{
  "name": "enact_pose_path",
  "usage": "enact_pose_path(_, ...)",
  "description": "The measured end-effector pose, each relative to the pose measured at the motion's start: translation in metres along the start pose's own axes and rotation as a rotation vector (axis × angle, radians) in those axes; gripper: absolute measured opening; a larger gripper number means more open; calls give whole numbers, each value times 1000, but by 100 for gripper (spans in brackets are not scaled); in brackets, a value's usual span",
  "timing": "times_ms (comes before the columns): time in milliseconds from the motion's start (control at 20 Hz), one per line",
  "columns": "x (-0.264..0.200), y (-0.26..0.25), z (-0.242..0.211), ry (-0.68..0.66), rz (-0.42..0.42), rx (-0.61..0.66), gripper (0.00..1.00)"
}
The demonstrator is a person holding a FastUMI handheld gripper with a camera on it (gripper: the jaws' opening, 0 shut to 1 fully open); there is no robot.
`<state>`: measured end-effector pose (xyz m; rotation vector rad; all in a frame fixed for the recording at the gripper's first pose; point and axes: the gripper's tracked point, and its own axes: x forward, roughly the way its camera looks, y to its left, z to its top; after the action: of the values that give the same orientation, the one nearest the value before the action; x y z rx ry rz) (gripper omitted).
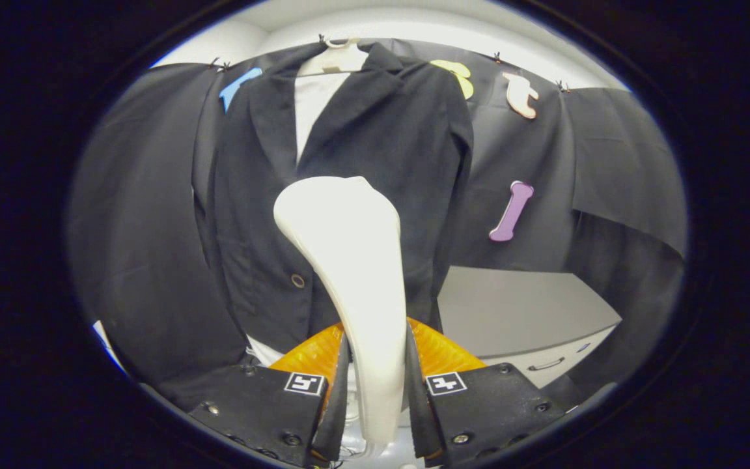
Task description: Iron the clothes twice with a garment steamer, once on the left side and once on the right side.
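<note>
The hand-held gripper [375, 384] clamps the garment steamer [349, 260] by its handle, head raised before the hanging black jacket [362, 143]; next, press it onto one side panel and stroke.

hanger [336, 58]: pale, on rail at top | cabinet [531, 319]: grey, low, handle on front, below cloth wall

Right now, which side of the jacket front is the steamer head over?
The claw is shut on the white steamer. Its head covers the jacket's centre opening, leaning toward the panel opposite the button; that buttoned panel stays exposed.
</note>
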<state>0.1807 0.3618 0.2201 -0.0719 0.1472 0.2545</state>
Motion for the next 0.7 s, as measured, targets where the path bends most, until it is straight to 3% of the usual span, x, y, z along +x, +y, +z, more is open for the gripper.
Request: enact_pose_path(700, -29, 87, 173, -184, 95, -24, 43)
